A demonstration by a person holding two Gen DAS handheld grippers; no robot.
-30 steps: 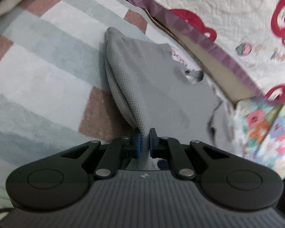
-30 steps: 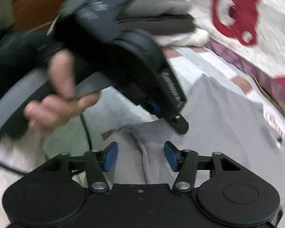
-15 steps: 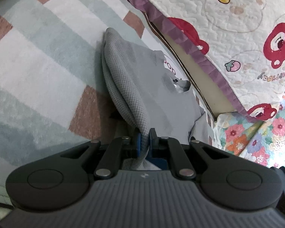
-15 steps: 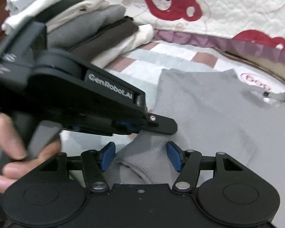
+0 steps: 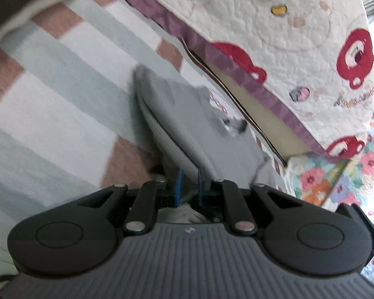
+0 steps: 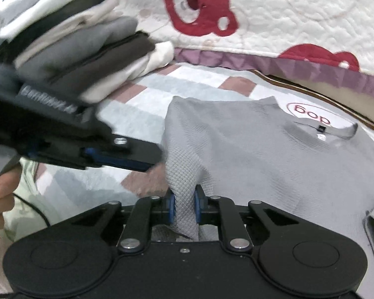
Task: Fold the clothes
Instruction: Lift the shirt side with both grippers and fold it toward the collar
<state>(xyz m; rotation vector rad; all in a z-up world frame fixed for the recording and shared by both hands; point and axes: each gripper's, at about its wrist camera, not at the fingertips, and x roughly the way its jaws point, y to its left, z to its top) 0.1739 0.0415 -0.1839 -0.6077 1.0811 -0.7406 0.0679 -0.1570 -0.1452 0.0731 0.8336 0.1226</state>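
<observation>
The gray shirt (image 6: 274, 154) lies on a striped blanket (image 5: 49, 114), collar toward 2 o'clock in the right wrist view, below a quilt with red bears (image 6: 274, 12). The right gripper (image 6: 184, 206) has its jaws clenched on a bunched fold of the shirt's near edge at 6 o'clock, while the left gripper (image 5: 189, 184) has its jaws close together around a doubled edge of the same shirt, though the blur leaves it unclear whether they press the cloth. A stack of folded clothes (image 6: 82, 39) sits at 10 o'clock, behind the left gripper's body.

Checked bedsheet (image 5: 49, 114), bear-print quilt (image 5: 299, 37)
</observation>
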